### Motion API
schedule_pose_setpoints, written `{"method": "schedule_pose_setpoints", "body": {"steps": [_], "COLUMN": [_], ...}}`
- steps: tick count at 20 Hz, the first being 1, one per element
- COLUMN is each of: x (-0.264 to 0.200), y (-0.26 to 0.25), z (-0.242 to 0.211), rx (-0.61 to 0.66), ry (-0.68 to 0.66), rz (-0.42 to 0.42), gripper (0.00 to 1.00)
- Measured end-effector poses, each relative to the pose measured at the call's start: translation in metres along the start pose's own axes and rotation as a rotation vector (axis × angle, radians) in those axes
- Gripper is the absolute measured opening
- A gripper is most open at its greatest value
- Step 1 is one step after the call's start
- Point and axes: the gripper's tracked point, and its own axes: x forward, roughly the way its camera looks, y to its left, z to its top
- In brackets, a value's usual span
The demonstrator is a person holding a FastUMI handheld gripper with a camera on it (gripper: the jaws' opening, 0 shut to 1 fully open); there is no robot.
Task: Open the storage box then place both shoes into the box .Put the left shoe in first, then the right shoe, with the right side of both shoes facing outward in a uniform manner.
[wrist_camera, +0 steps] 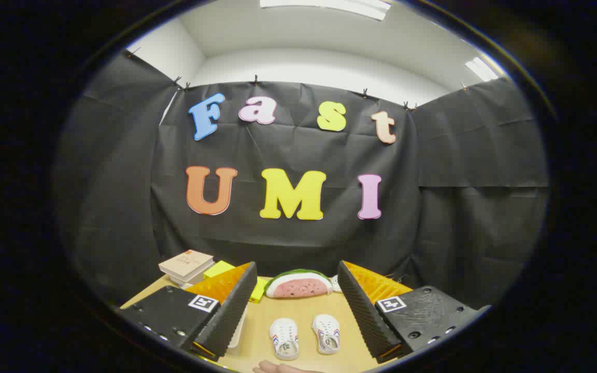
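Hovering over the wooden table [303, 311] with the gripper [298, 311] spread wide, fingers apart and clamping nothing. Between the fingers, down on the tabletop: two small white shoes, side by side and not touching, the left shoe [284, 338] and the right shoe [326, 333], toes pointing away. Beyond them, near the booth wall, a watermelon-slice cushion [298, 284]. Off past the left finger, a stack of books [186, 267] with yellow-green pads [219, 269] beside it. At the near table edge, a hand [278, 368], just short of the shoes.
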Motion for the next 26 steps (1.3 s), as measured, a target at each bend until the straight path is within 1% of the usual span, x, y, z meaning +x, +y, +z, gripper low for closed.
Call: {"method": "schedule_pose_setpoints", "body": {"steps": [6, 13, 19, 24, 26], "x": [0.003, 0.011, 0.015, 0.018, 0.019], "y": [-0.013, -0.034, -0.042, -0.046, -0.046], "z": [-0.003, 0.001, -0.007, -0.016, -0.020], "rx": [0.022, 0.009, -0.006, 0.026, 0.018], "ry": [0.002, -0.018, 0.000, 0.025, 0.036], "rz": [0.030, 0.052, 0.079, 0.093, 0.103], "gripper": [0.95, 0.95, 0.95, 0.95, 0.95]}}
